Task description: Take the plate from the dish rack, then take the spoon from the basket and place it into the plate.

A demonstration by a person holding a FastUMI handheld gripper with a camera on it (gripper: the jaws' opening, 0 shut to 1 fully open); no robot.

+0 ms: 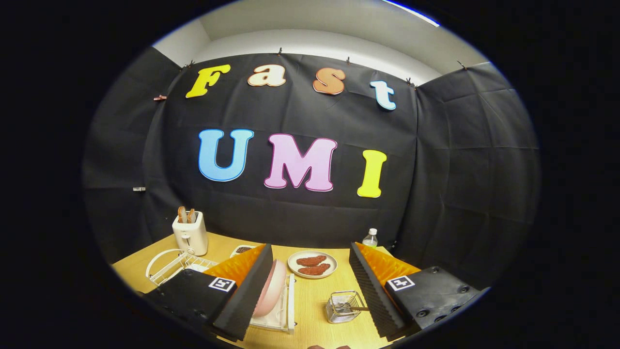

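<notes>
Claw [310, 286]: I have it spread wide, gripping nothing.

Pink plate [269, 289]: on edge in the white dish rack [283, 317], just inside my left finger.

Spoon [349, 308]: in the wire basket [343, 306], beside my right finger.

Beyond: plate of meat patties [312, 264], toaster [190, 234], water bottle [370, 238].

Risks, as I judge: an off-centre pinch could slip from the thin rim, or my left finger could shove the rack along the table [310, 310].

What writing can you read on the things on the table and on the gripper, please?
Water bottle: label too small to read.
Square markers on the open gripper: coded patterns, no words.
Pink plate beside one finger, toaster, wire basket: no writing visible.
</notes>
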